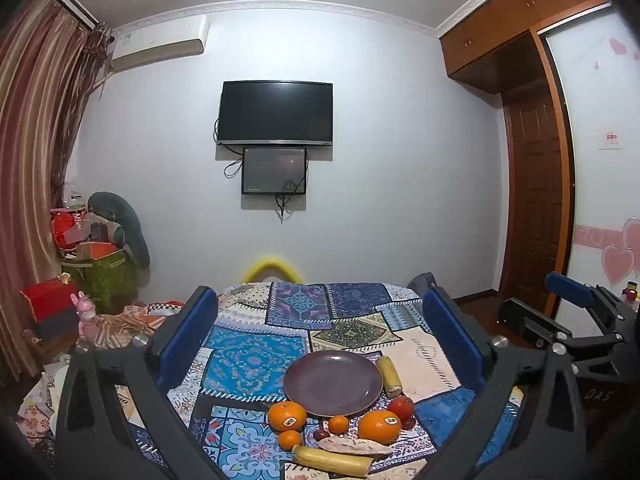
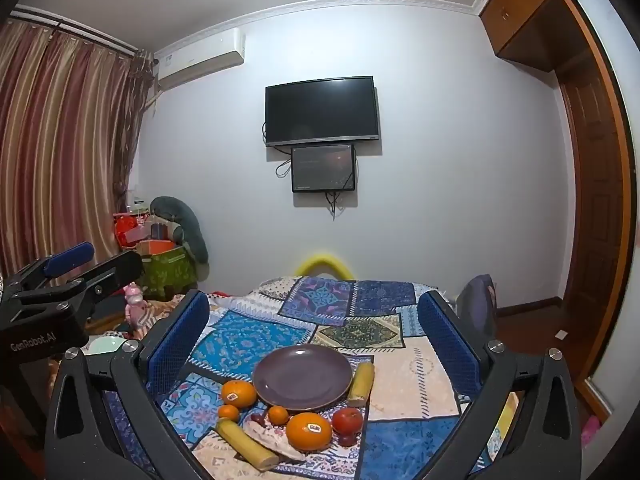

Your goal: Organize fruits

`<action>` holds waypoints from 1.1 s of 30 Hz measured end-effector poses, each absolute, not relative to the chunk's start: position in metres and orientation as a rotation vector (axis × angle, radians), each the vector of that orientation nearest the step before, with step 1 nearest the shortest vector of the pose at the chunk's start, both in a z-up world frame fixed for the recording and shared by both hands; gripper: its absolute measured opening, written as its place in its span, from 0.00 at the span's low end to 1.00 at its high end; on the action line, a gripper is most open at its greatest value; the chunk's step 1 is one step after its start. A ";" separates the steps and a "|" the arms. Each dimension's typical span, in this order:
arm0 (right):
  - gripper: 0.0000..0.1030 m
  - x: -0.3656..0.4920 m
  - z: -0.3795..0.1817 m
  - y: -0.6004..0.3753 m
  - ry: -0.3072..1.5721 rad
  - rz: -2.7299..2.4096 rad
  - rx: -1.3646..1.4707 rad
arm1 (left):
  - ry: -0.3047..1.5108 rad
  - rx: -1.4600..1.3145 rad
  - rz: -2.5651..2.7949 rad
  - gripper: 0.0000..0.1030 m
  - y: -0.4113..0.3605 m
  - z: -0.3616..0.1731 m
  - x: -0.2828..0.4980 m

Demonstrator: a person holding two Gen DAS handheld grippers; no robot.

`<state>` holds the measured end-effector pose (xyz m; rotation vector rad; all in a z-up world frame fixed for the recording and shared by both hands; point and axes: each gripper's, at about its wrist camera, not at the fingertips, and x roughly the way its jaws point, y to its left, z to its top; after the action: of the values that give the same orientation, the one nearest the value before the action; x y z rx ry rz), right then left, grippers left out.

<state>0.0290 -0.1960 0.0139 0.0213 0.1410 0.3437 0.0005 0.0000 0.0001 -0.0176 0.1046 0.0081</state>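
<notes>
Fruit scattered around an empty purple plate [image 1: 333,383] on a patchwork tablecloth [image 1: 252,360], none on the plate yet.

From the left wrist view, left to right: left gripper [image 1: 320,340] held above the near end of the table, blue pads spread wide, nothing between them. Large stickered orange [image 1: 287,416] touching the plate's near-left rim. Small mandarin [image 1: 289,439] just in front of it. Yellow stick-shaped piece [image 1: 331,460] lying flat nearest the camera, with a pale pinkish oblong piece [image 1: 356,447] just behind it. Second small mandarin [image 1: 338,424] at the plate's near edge, a small dark red fruit [image 1: 320,435] beside it. Second stickered orange [image 1: 379,424] further right. Red apple [image 1: 400,407] behind that orange, another small dark fruit [image 1: 408,422] at its foot. Short yellow piece [image 1: 390,376] lying along the plate's right rim. Right gripper [image 1: 576,304] seen side-on at the far right, off the table edge.

From the right wrist view: left gripper [image 2: 76,264] at the far left, side-on. Right gripper [image 2: 316,336] likewise hovering, fingers far apart and empty, plate [image 2: 302,377] centred between them. Same ring of fruit along the plate's near side.

Behind, on the wall: air conditioner [image 1: 160,42], television [image 1: 276,113], smaller screen [image 1: 274,171] below it. Striped curtain [image 1: 36,140] at left, wooden door [image 1: 534,200] at right.
</notes>
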 end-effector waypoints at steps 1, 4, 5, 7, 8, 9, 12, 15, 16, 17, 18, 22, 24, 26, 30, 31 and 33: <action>1.00 0.029 0.014 -0.196 0.141 0.344 0.029 | 0.100 -0.013 0.015 1.00 0.000 0.000 0.001; 1.00 0.029 0.013 -0.197 0.140 0.342 0.026 | 0.088 0.000 0.037 1.00 -0.001 0.000 0.001; 1.00 0.029 0.013 -0.196 0.143 0.342 0.019 | 0.086 0.001 0.041 1.00 -0.001 0.001 0.002; 1.00 0.030 0.014 -0.196 0.144 0.343 0.019 | 0.087 -0.002 0.041 1.00 -0.001 0.001 0.005; 1.00 0.029 0.016 -0.195 0.141 0.343 0.017 | 0.091 -0.013 0.002 1.00 -0.003 -0.002 0.000; 1.00 0.029 0.016 -0.195 0.141 0.343 0.018 | 0.096 -0.019 0.005 1.00 0.000 -0.001 0.002; 1.00 0.029 0.016 -0.195 0.139 0.345 0.016 | 0.102 -0.018 0.006 1.00 -0.001 -0.002 0.004; 1.00 0.029 0.018 -0.194 0.139 0.345 0.016 | 0.089 -0.025 0.008 1.00 0.002 -0.001 0.001; 1.00 0.029 0.018 -0.194 0.138 0.343 0.015 | 0.089 -0.026 0.006 1.00 0.003 0.000 0.001; 1.00 0.029 0.018 -0.194 0.136 0.341 0.017 | 0.088 -0.024 0.007 1.00 0.002 -0.002 0.002; 1.00 0.031 0.017 -0.195 0.137 0.341 0.018 | 0.087 -0.023 0.006 1.00 0.003 -0.001 0.002; 1.00 0.026 0.015 -0.197 0.133 0.339 0.020 | 0.078 -0.021 0.012 1.00 0.003 -0.003 -0.001; 1.00 0.026 0.015 -0.196 0.133 0.338 0.018 | 0.080 -0.021 0.010 1.00 0.001 -0.003 0.000; 1.00 0.026 0.015 -0.196 0.131 0.337 0.018 | 0.080 -0.019 0.010 1.00 0.002 -0.002 0.000; 1.00 0.025 0.016 -0.197 0.126 0.336 0.023 | 0.073 -0.013 0.012 1.00 -0.004 -0.004 -0.004; 1.00 0.024 0.015 -0.198 0.125 0.335 0.024 | 0.071 -0.013 0.012 1.00 -0.004 -0.004 -0.005; 1.00 0.024 0.015 -0.198 0.123 0.335 0.027 | 0.069 -0.013 0.011 1.00 -0.005 -0.003 -0.006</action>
<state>0.0238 -0.1980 0.0151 0.0269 0.1232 0.3345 -0.0061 -0.0053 -0.0033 -0.0126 0.0690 0.0108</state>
